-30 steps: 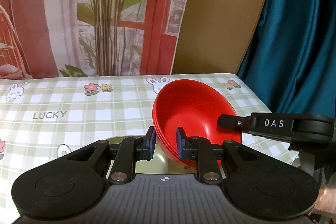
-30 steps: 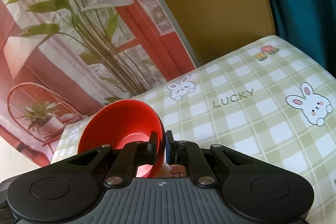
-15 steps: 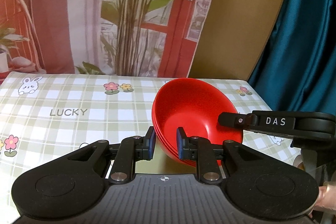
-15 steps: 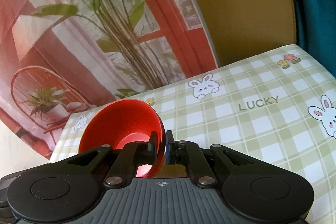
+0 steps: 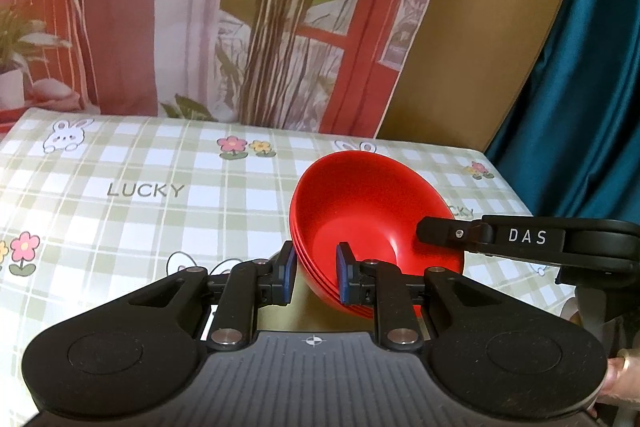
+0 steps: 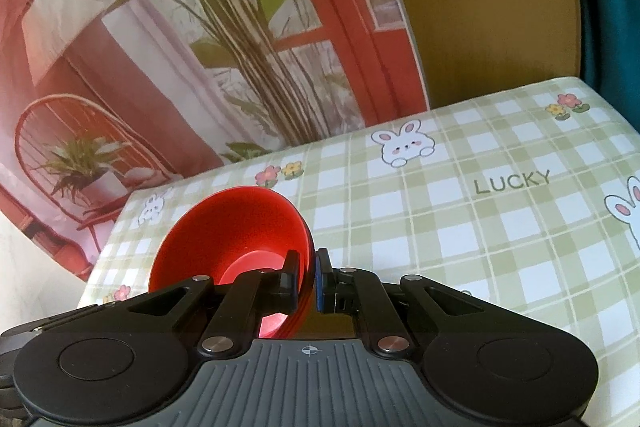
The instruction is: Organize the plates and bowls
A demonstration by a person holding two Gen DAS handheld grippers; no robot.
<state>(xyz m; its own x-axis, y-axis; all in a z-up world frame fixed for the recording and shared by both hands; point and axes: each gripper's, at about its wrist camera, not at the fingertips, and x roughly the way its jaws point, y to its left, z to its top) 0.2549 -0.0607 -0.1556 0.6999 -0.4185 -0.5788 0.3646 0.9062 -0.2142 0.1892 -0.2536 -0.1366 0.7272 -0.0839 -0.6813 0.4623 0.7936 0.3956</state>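
Observation:
A stack of red bowls (image 5: 360, 219) is held tilted above the checked tablecloth (image 5: 160, 211). My left gripper (image 5: 316, 273) straddles the stack's near-left rim; its jaws stand a little apart and it is not plain whether the pads press the rim. My right gripper (image 6: 307, 279) is shut on the stack's opposite rim (image 6: 240, 231), one finger inside and one outside. The right gripper's finger (image 5: 452, 233), marked DAS, reaches into the bowl from the right in the left wrist view. The underside of the stack is hidden.
The table carries a green-and-white cloth (image 6: 480, 227) with rabbits, flowers and the word LUCKY. A printed backdrop (image 5: 200, 11) stands behind it, with a tan board (image 5: 480, 27) and teal curtain (image 5: 580, 87) at the right. The table's right edge (image 5: 516, 187) is close to the bowls.
Both grippers and the bowl stack have moved together, so more of the table and backdrop shows on the left. The grip on the bowls looks the same.

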